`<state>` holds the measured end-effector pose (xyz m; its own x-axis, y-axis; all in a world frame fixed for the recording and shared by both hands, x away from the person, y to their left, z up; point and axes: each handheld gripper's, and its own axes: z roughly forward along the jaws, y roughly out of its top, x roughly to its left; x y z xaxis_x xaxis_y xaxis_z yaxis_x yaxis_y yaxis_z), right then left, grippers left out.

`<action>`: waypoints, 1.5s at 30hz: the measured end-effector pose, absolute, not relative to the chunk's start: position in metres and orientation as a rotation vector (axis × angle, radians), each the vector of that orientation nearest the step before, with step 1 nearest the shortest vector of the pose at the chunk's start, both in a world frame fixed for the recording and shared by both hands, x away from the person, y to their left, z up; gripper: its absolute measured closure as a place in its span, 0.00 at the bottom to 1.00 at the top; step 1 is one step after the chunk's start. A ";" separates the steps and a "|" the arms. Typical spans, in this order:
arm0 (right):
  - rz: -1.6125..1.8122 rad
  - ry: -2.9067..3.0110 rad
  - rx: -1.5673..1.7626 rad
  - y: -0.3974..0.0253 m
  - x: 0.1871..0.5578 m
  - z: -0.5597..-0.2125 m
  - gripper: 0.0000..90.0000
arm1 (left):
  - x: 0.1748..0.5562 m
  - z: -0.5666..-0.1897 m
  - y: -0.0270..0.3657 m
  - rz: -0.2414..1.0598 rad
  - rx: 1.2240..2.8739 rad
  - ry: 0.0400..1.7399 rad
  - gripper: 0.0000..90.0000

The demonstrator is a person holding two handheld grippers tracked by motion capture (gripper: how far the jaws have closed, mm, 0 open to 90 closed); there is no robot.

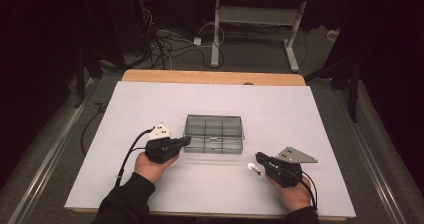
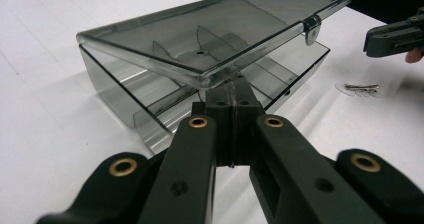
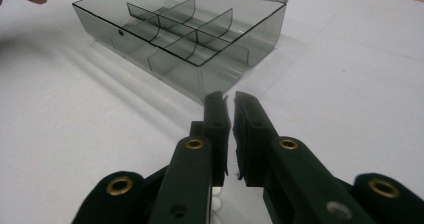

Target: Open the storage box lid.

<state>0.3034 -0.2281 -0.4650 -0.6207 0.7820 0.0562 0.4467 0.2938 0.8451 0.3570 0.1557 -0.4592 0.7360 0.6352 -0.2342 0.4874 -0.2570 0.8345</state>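
1. High view: smoke-grey plastic organiser box [image 1: 214,133] sits near the middle of the white table cover [image 1: 125,109], its long axis running parallel to the near edge. The left gripper [image 1: 186,141] reaches the box's left near corner, while the right gripper [image 1: 259,158] rests well apart from it, toward the near right corner of the cover. A small shiny item [image 1: 254,169] lies on the cover just beside the right gripper's tips; what it is cannot be told.

2. Left gripper view: the left gripper [image 2: 233,86] has its jaws pressed together, tips tucked under the edge of the box's lid [image 2: 215,29]. The lid is raised off the base [image 2: 120,91] and tilted, with a gap showing on the side nearer the camera, so the grip looks placed to pry or swing the lid up. A latch tab [image 2: 311,28] hangs from the lid's far right edge, unhooked. The small shiny item [image 2: 361,88] lies on the cover to the right, with the other gripper [image 2: 395,36] beyond it.

3. Right gripper view: the right gripper [image 3: 230,100] holds nothing; its jaws stand a narrow slit apart, pointing at the near corner of the box [image 3: 185,36]. Curved dividers [image 3: 175,26] split the inside into compartments, all seemingly empty. My judgement is that this hand waits, ready to steady the base or fetch the item.
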 end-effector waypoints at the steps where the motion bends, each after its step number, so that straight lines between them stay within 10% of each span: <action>1: 1.256 2.197 1.109 -0.231 0.302 -0.465 0.95 | 0.357 -0.458 0.155 0.182 1.918 0.863 0.98; 45: 1.283 2.161 1.166 -0.261 0.282 -0.467 0.90 | 0.392 -0.431 0.140 0.253 1.947 0.856 0.98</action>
<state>0.2817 -0.2611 -0.4674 -0.5896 0.8023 0.0937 0.4662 0.2433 0.8506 0.3915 0.1397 -0.4309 0.7324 0.6590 -0.1712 0.4607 -0.2945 0.8373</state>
